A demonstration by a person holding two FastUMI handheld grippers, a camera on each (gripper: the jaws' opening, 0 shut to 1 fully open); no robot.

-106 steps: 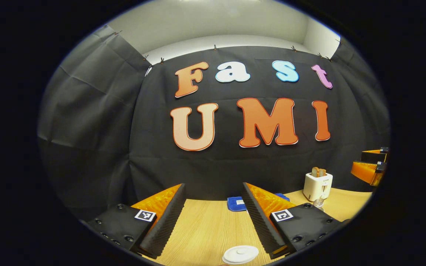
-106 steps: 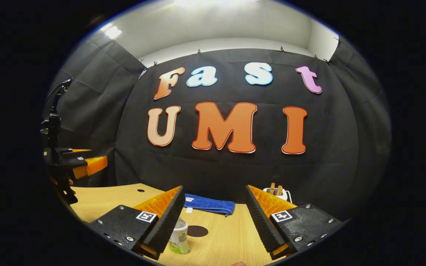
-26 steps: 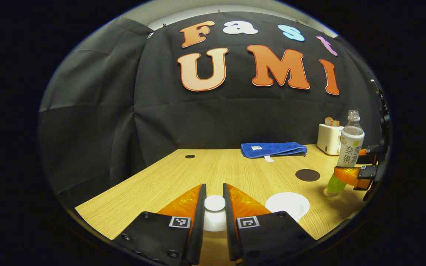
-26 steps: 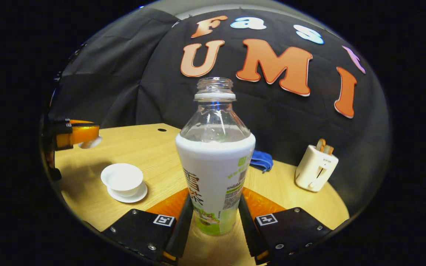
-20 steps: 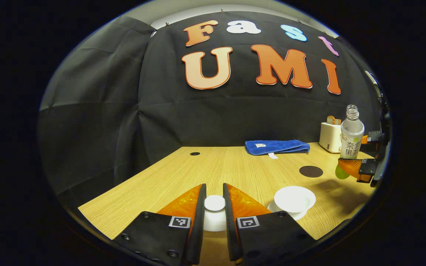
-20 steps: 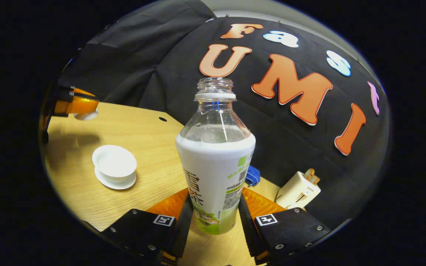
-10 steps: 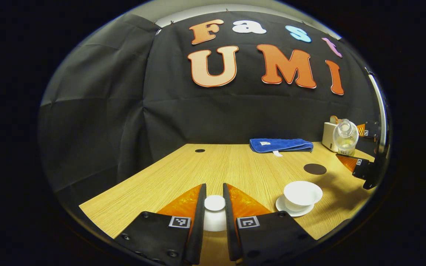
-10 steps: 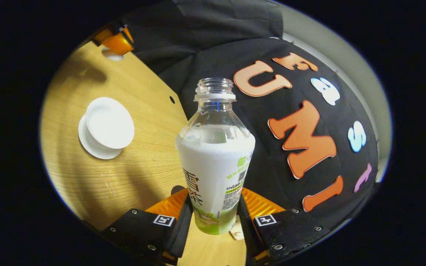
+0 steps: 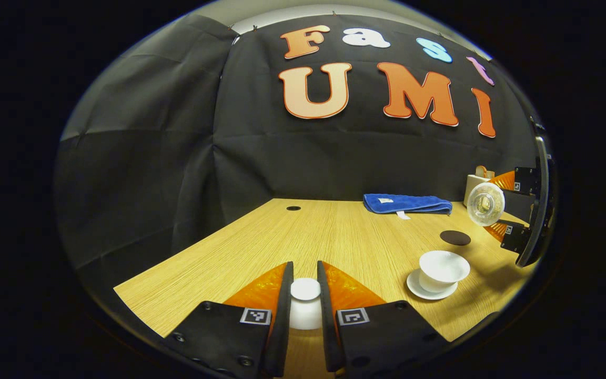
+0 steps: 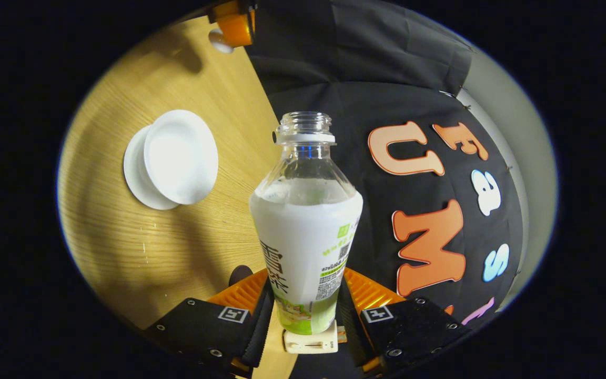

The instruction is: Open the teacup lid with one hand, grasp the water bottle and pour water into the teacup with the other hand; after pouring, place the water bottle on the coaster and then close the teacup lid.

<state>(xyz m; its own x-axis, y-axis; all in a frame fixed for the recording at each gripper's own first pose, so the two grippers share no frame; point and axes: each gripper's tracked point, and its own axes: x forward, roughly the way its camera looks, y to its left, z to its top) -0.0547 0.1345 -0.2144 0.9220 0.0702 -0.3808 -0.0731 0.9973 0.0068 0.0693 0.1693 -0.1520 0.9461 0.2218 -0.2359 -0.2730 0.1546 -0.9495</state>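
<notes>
White teacup, saucer and lid; light wood-grain surface; blue towel; dark, perhaps brown, coaster; clear bottle with white-and-green label.

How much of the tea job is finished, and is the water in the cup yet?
Done: the lid is off, pinched in the left gripper. In hand: the right gripper clamps the water bottle, tipped sideways, its mouth near the open teacup. No stream shows, and I can't tell if the cup has water. Left: pouring, bottle onto the coaster, lid back on.
</notes>
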